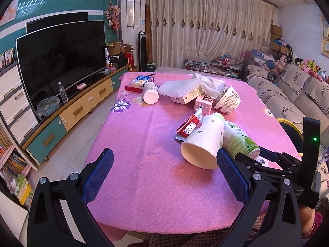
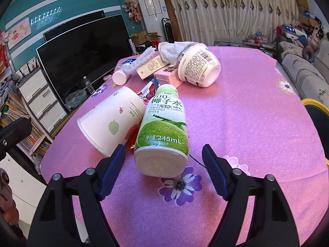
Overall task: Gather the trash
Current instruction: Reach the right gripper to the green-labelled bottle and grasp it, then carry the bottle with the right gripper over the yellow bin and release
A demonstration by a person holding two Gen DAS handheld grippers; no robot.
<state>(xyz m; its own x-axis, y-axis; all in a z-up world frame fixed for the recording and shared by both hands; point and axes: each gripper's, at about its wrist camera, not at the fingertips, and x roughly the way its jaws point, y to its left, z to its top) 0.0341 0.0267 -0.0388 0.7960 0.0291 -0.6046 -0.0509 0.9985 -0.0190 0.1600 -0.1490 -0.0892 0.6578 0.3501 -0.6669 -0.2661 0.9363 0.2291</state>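
Pink-clothed bench [image 2: 246, 103] fills mid-frame; right tool [image 2: 163, 156] gapes around the coconut water bottle [image 2: 162, 131], untouching; left tool [image 1: 164, 160] open, empty.

Before my right claw [image 2: 163, 154] the bottle [image 2: 162, 131] lies between my open fingers, a cup [image 2: 112, 121] touching its left side. To its right the tabletop [image 2: 246, 113] is bare out to the edge. Farther off, a tub [image 2: 198, 68], boxes [image 2: 164, 72] and a cloth [image 2: 174, 49] crowd the middle. My left claw [image 1: 164, 160] has bare tabletop ahead on its left.
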